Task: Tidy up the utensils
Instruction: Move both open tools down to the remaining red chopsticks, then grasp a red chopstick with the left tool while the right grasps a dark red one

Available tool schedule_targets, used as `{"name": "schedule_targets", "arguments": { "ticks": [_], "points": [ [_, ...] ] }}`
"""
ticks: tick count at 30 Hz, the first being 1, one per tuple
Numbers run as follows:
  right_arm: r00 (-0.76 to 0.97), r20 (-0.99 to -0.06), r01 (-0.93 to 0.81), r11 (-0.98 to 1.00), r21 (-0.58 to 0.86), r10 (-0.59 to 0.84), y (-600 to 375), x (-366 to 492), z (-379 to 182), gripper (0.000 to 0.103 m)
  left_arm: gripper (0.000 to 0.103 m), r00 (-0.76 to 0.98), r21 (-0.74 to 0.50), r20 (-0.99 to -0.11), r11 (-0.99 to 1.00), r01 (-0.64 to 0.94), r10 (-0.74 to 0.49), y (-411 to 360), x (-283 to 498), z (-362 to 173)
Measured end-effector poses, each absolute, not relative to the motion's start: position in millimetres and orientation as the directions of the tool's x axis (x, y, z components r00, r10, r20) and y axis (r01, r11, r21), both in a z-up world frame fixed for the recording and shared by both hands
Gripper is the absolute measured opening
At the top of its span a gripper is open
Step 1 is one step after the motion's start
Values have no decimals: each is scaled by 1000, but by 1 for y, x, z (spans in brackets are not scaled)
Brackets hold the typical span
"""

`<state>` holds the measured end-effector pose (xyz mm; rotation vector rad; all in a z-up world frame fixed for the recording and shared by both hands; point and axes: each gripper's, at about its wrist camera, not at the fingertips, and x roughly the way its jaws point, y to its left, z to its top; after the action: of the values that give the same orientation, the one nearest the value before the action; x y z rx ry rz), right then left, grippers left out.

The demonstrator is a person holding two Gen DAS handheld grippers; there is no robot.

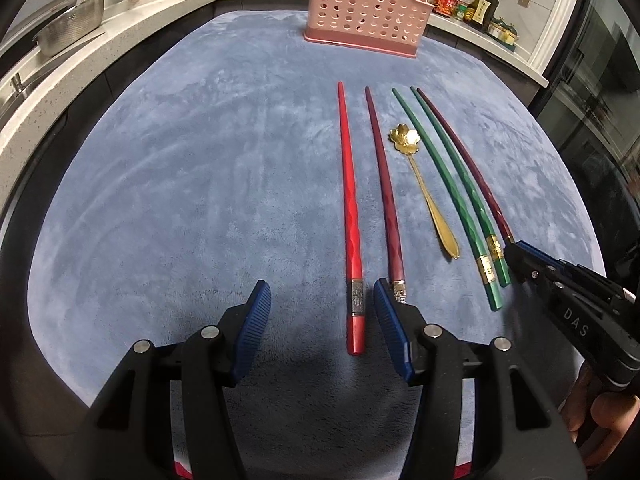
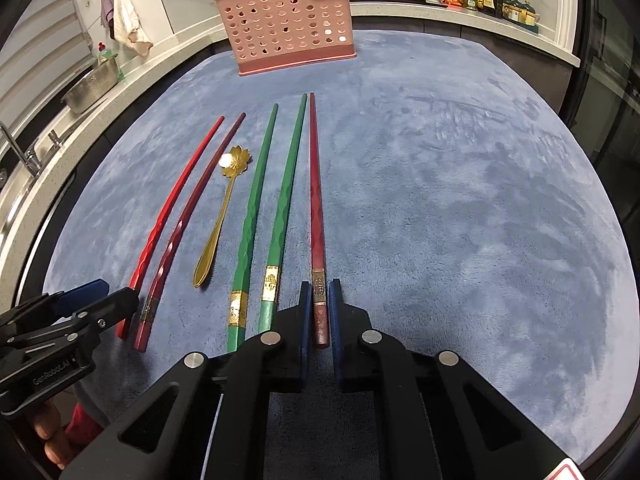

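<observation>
Dark red chopstick (image 2: 317,216), rightmost of the row, lies flat on the blue tabletop cover (image 2: 460,208), tip toward the pink holder (image 2: 290,26), butt end toward the camera. Right gripper (image 2: 320,316) brackets its butt end just behind the gold band: pads nearly closed, thin gaps showing either side in the right wrist view. Cannot tell whether the pads bear on the stick yet.

Left of it, in order: two green chopsticks (image 2: 256,208), close and near parallel; gold flower-bowl spoon (image 2: 224,208); a second dark red chopstick (image 1: 384,192); a bright red chopstick (image 1: 350,208). All flat, none crossing. Holder upright at the far edge of the cover, with some utensils already standing in it.

Left gripper (image 1: 320,312) is released, pads wide apart, straddling the butt of the bright red chopstick. Its right pad sits against or just beside the neighbouring dark red stick's banded end; contact not resolvable.

Judgement: step in hand is the pinch on the rightmost stick. To do well:
- close squarely across the stick, pads level with the cover so it does not roll or tip;
- stay on the thick end, clear of the adjacent green stick;
- lift straight, then swing tip-down over the holder.

Risk: an end grip leaves a long lever, so the tip may droop or swing.
</observation>
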<state>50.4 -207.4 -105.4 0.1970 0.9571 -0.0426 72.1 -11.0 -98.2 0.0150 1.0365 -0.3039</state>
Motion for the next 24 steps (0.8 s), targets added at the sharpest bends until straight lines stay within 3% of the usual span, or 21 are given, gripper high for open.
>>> {"name": "schedule_targets", "arguments": {
  "ticks": [9, 13, 15, 20, 24],
  "points": [
    [577, -815, 123, 981, 148, 50, -207, 51, -105, 8, 49, 483, -104, -847, 960, 260, -223, -14, 70, -100],
    [577, -815, 123, 982, 146, 49, -208, 51, -105, 8, 43, 488, -97, -846, 962, 255, -214, -13, 70, -100],
    [577, -815, 123, 982, 146, 49, -207, 50, -105, 8, 39, 490, -93, -846, 962, 257, -212, -13, 70, -100],
    [578, -815, 123, 981, 147, 50, -208, 50, -105, 8, 18, 487, -108, -842, 957, 269, -231, -13, 70, -99],
    [578, -814, 123, 981, 148, 50, -207, 50, -106, 8, 9, 485, -118, -838, 951, 286, -250, -14, 69, -99]
  ]
}}
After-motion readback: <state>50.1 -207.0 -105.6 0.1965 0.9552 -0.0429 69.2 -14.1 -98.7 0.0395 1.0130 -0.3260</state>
